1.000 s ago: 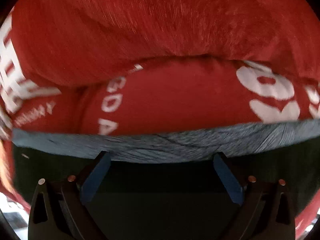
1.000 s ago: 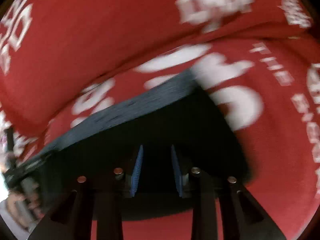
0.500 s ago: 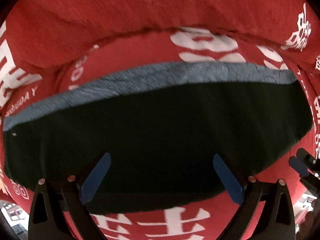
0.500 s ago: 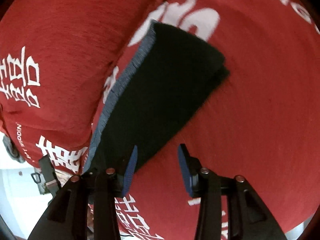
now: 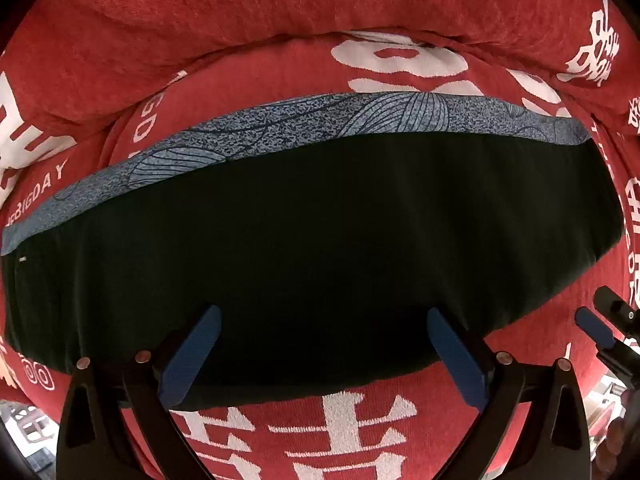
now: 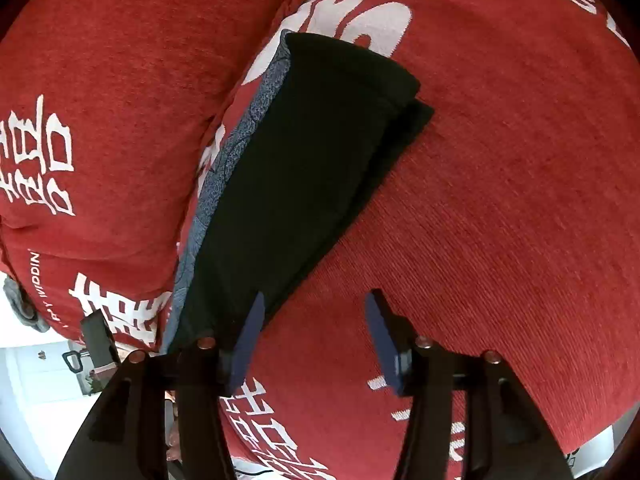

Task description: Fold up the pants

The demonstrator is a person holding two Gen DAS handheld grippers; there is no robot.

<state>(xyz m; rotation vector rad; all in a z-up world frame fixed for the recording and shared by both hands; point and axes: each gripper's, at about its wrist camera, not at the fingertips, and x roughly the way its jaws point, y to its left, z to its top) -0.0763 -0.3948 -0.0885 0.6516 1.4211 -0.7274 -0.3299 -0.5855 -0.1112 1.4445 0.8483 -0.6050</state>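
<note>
The black pants [image 5: 312, 248] now lie folded flat on the red cushion [image 6: 500, 200], blue patterned band [image 5: 280, 132] along the far edge, where a second ago they hung bunched close to both cameras. The right claw [image 6: 316, 340] has just been opening and stands apart, empty, beside the fold. The left claw [image 5: 324, 356] hangs wide apart above the cloth, gripping nothing.

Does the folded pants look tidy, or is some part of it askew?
Mostly tidy. At the far corner of the black pants, a lower layer sticks out past the top layer, so the edges there do not line up.
</note>
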